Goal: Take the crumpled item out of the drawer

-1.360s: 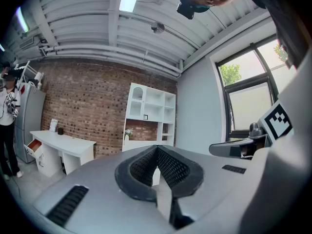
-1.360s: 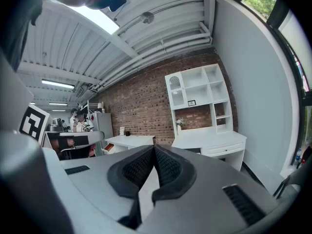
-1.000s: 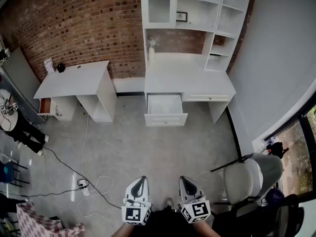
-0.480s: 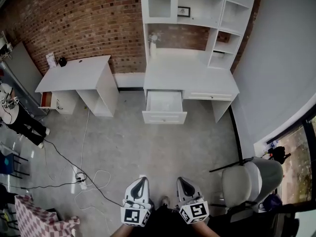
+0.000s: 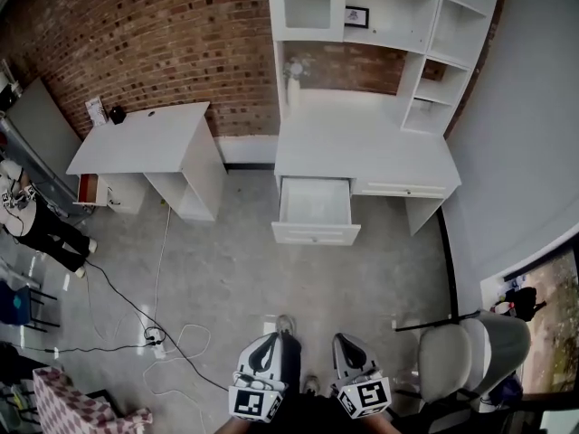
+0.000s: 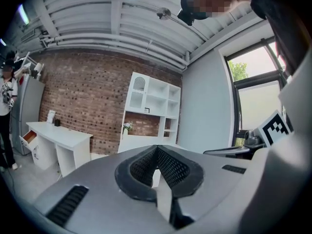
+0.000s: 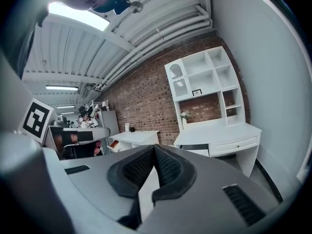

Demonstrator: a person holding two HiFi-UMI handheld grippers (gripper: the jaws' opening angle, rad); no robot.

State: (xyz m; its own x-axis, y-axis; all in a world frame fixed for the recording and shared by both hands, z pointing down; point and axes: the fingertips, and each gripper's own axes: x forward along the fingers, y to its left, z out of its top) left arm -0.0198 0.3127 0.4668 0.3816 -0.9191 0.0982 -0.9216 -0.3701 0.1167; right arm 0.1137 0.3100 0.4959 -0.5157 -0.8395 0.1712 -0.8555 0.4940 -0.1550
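In the head view a white desk with a shelf unit (image 5: pixel 366 147) stands against the brick wall. Its left drawer (image 5: pixel 314 208) is pulled open. The drawer's inside looks pale, and I cannot make out a crumpled item from this distance. My left gripper (image 5: pixel 269 344) and right gripper (image 5: pixel 345 343) are side by side at the bottom of that view, far from the desk, above the grey floor. Both are shut with nothing between the pads. The left gripper view shows the left gripper (image 6: pixel 156 148) with its jaws meeting. The right gripper (image 7: pixel 154 147) looks the same in its own view.
A second white desk (image 5: pixel 145 147) stands at the left with a small reddish drawer open. Cables and a power strip (image 5: pixel 154 337) lie on the floor at lower left. A grey office chair (image 5: pixel 470 351) is at the right. A person (image 5: pixel 41 229) stands at the far left.
The view has moved toward the desk and shifted, so the open drawer now sits lower and further right. A shoe shows between the grippers. Both grippers stay shut.
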